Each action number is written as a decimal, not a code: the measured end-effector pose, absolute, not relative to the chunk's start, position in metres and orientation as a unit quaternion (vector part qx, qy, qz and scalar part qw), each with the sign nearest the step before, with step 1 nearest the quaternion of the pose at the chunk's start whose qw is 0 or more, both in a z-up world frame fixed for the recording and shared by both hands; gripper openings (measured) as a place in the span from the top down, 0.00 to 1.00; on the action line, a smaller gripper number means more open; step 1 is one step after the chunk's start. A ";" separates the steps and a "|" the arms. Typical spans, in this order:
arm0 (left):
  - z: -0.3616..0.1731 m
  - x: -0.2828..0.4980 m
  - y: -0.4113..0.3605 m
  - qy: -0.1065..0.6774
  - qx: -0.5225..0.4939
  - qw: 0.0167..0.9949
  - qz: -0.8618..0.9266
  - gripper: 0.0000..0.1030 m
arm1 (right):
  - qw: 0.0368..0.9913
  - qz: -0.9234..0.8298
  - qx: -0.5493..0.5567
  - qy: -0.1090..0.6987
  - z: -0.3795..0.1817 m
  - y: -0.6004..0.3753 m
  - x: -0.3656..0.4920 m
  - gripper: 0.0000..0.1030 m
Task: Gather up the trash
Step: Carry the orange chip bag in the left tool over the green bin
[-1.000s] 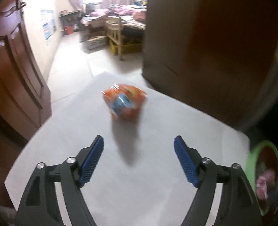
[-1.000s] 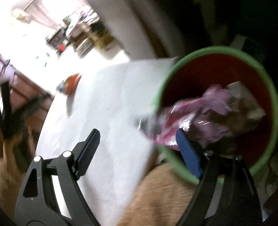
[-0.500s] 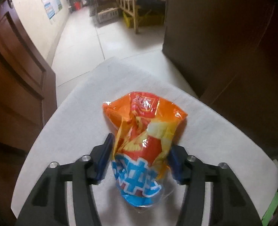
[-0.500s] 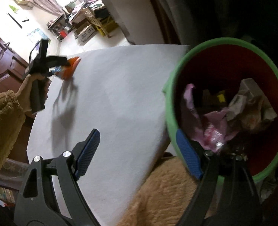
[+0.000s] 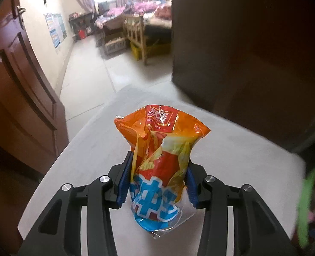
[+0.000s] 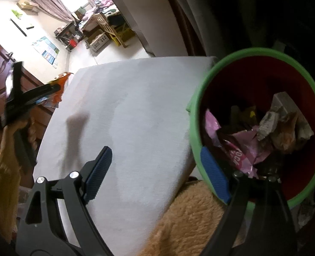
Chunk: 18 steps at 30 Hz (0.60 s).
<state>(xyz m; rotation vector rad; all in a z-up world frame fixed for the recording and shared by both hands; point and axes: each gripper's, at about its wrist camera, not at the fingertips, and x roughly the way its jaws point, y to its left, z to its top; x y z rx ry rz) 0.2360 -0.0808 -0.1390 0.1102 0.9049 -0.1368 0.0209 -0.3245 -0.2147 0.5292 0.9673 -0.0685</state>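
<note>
Left wrist view shows my left hand-held gripper [image 5: 157,179] clamped on the orange snack bag [image 5: 160,160] above the table's [image 5: 232,149] left edge, so I'd carry it level to the green-rimmed bin [image 6: 262,125] off the right edge, my right hand-held gripper [image 6: 157,172] gaping empty.

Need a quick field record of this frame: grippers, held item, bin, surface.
left gripper: shut on snack bag
snack bag: orange and blue, crumpled, lifted above the table
right gripper: open, nothing held, near the bin rim
trash bin: green rim, red inside, wrappers in it
table: white cover, bin at its edge
</note>
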 end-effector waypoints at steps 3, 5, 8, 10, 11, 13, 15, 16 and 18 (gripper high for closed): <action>-0.115 0.199 -0.086 0.408 0.053 0.907 -0.087 0.60 | 0.863 -0.030 0.239 0.444 -0.201 -0.320 0.018 0.15; -0.097 0.173 -0.092 0.394 0.046 0.912 -0.104 0.60 | 0.868 -0.035 0.230 0.439 -0.194 -0.319 0.017 0.12; -0.077 0.142 -0.099 0.380 0.030 0.916 -0.122 0.60 | 0.871 -0.038 0.220 0.437 -0.188 -0.320 0.015 0.12; -0.066 0.123 -0.105 0.371 0.021 0.919 -0.134 0.60 | 0.871 -0.036 0.225 0.435 -0.186 -0.320 0.011 0.12; -0.065 0.118 -0.108 0.369 0.019 0.919 -0.139 0.60 | 0.872 -0.036 0.225 0.434 -0.185 -0.321 0.010 0.12; -0.061 0.108 -0.115 0.364 0.019 0.919 -0.147 0.60 | 0.877 -0.036 0.218 0.426 -0.178 -0.323 0.006 0.12; -0.059 0.098 -0.124 0.361 0.019 0.919 -0.156 0.60 | 0.885 -0.045 0.208 0.415 -0.169 -0.328 0.001 0.10; -0.060 0.095 -0.126 0.361 0.018 0.919 -0.159 0.60 | 0.888 -0.055 0.204 0.408 -0.164 -0.333 -0.003 0.10; -0.060 0.089 -0.135 0.364 0.014 0.916 -0.170 0.60 | 0.892 -0.074 0.201 0.398 -0.158 -0.344 -0.011 0.08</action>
